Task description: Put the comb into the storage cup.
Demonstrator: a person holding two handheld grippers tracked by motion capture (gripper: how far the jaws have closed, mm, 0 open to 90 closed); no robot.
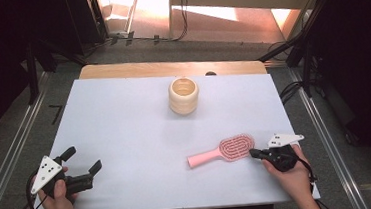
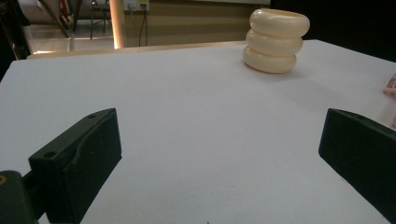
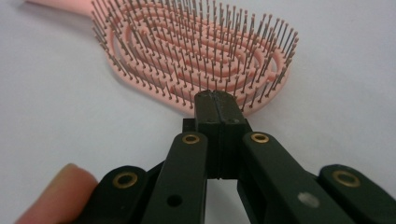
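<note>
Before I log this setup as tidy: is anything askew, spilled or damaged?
Nothing stands out. The cream ringed holder stands upright, and the pink hairbrush lies flat, bristles up, intact, beside the shut right claw.

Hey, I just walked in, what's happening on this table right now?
A person sits at a white table with a gripper in each hand. The right gripper has its fingers pressed together, with the tips right at the rim of a pink hairbrush that lies bristles up; whether they touch it is hard to tell. The left gripper is open over bare table, holding nothing. A cream ribbed cup stands upright toward the far side, untouched.
</note>
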